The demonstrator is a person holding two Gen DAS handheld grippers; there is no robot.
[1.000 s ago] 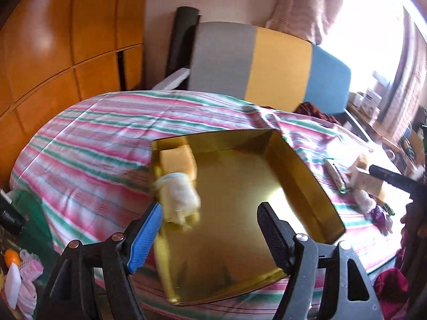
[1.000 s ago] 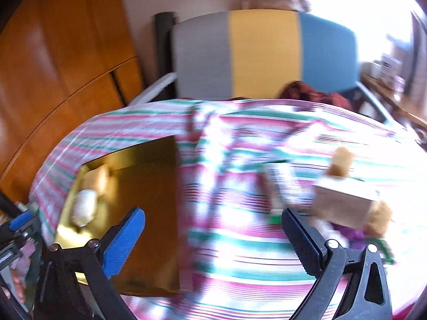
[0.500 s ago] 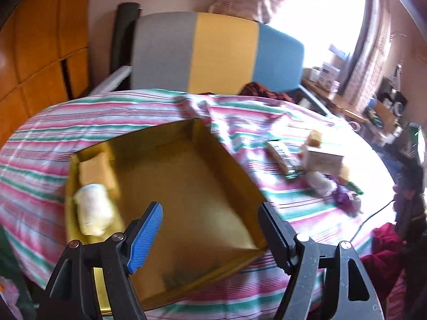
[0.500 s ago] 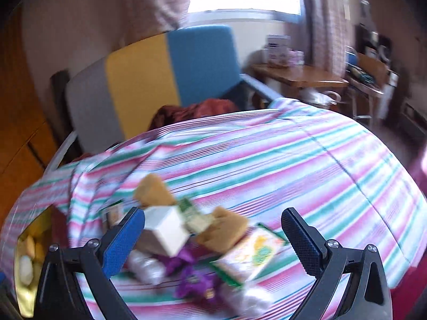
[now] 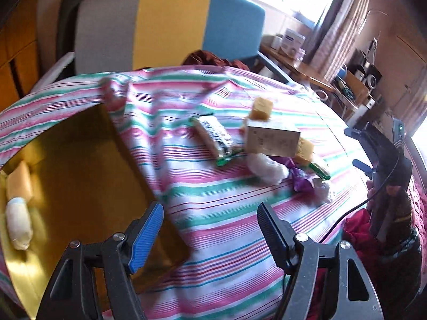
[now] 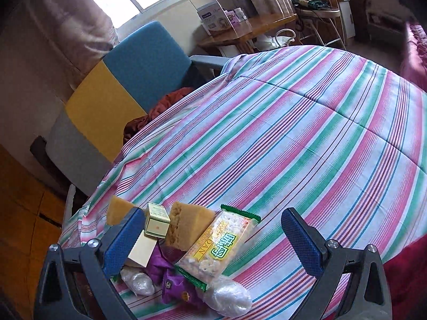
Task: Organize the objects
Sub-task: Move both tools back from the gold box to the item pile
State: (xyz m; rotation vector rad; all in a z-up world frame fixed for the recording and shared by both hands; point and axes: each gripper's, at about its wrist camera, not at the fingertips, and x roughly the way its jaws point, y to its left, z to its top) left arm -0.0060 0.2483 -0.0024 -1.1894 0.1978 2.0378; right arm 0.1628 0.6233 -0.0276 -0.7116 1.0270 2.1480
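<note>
A gold box point(image 5: 80, 176) lies open on the striped cloth at the left, holding a yellow sponge point(image 5: 18, 180) and a white wrapped roll point(image 5: 18, 222). My left gripper point(image 5: 210, 229) is open and empty over the box's right wall. A pile sits to the right: a cardboard box point(image 5: 272, 140), a snack bar point(image 5: 213, 136), sponges point(image 5: 263, 109), white wrapped pieces point(image 5: 267, 169). My right gripper point(image 6: 213, 236) is open and empty, just above the pile, over a green rice-cracker packet point(image 6: 218, 242), a sponge point(image 6: 186, 226) and purple packets point(image 6: 170, 282).
A grey, yellow and blue chair point(image 5: 165, 26) stands behind the table. A wooden side table point(image 6: 240, 32) with boxes is by the window. The striped cloth point(image 6: 307, 133) stretches bare to the right. The right gripper's body shows in the left wrist view point(image 5: 384, 165).
Both grippers have swung right. The left view moved from over the gold box toward the pile. The right gripper came closer to the pile and now hangs over it.
</note>
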